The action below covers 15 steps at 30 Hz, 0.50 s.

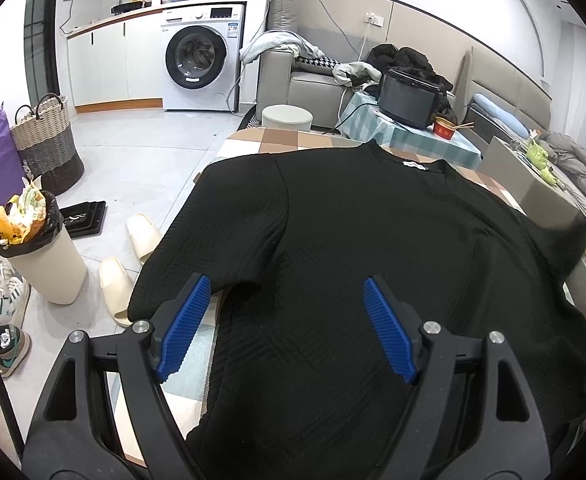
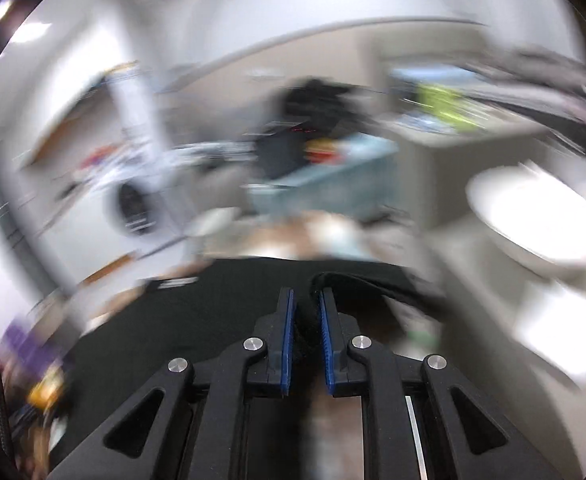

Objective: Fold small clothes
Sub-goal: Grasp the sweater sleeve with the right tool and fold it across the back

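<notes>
Black shirt (image 2: 213,320) pinched between right fingers (image 2: 289,332); left fingers (image 1: 185,320) spread above it.

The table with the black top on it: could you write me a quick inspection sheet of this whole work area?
Surface: table under a checked cloth, mostly covered.
Job's things: black top spread flat, collar at the far end, one sleeve over the table edge.
Clutter: black cooker and red bowl on the next table.
Grippers: left gripper open above the top; right gripper closed on a fold of black fabric, view blurred.
Cables: cord running from the cooker over the table edge.
Surroundings: washing machine, sofa with clothes, full bin, slippers, woven basket.
</notes>
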### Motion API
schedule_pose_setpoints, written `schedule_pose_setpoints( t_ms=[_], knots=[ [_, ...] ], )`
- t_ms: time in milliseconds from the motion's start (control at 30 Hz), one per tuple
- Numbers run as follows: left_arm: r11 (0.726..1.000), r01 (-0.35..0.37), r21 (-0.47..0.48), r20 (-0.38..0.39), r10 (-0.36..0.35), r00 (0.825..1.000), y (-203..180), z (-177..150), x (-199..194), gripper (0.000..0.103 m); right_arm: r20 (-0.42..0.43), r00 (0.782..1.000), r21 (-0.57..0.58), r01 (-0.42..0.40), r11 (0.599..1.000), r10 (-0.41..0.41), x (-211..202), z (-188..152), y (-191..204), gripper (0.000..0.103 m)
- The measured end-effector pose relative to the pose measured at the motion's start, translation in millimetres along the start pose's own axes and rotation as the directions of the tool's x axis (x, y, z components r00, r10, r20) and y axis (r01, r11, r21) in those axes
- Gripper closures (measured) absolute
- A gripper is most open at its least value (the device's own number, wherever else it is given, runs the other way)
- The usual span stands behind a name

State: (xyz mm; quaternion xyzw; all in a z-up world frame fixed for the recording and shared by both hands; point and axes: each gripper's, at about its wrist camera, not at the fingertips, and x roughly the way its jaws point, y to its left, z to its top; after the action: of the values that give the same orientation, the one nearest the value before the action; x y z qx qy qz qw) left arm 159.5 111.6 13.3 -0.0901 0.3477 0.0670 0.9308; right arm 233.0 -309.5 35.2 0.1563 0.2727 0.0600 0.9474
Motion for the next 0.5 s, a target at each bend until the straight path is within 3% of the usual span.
schedule_pose_setpoints(
  t_ms=[67, 133, 200, 233, 300, 367, 433, 500],
  knots=[
    [1.0, -0.008, 0.007, 0.002, 0.008, 1.0, 0, 0, 0, 0.026, -0.058, 0.98, -0.077, -0.193, 0.978, 0.188, 11, 1, 41, 0.091],
    [1.0, -0.012, 0.008, 0.005, 0.012, 1.0, 3, -2, -3, 0.026, -0.196, 0.931, -0.14, -0.339, 0.93, 0.309, 27, -14, 76, 0.09],
    [1.0, -0.013, 0.005, 0.007, 0.013, 1.0, 5, -3, -4, 0.026, -0.323, 0.897, -0.193, -0.375, 0.907, 0.302, 41, -33, 95, 0.079],
    [1.0, -0.016, 0.005, 0.005, 0.015, 1.0, 4, -3, -3, 0.026, -0.385, 0.883, -0.232, -0.375, 0.897, 0.27, 47, -45, 101, 0.067],
    [1.0, -0.019, -0.003, -0.003, 0.019, 1.0, 6, -3, -2, 0.026, -0.41, 0.894, -0.279, -0.309, 0.909, 0.178, 49, -57, 97, 0.057],
    [1.0, -0.017, -0.009, -0.008, 0.017, 1.0, 8, -4, 0, 0.026, -0.405, 0.905, -0.274, -0.259, 0.926, 0.133, 45, -58, 84, 0.057],
    [1.0, -0.019, -0.014, -0.009, 0.019, 1.0, 8, -3, 2, 0.026, -0.397, 0.917, -0.27, -0.162, 0.949, 0.044, 45, -58, 64, 0.057],
    [0.999, -0.025, -0.02, -0.015, 0.024, 1.0, 10, -2, 4, 0.026, -0.4, 0.914, -0.283, -0.047, 0.958, -0.073, 48, -60, 44, 0.057]
  ],
)
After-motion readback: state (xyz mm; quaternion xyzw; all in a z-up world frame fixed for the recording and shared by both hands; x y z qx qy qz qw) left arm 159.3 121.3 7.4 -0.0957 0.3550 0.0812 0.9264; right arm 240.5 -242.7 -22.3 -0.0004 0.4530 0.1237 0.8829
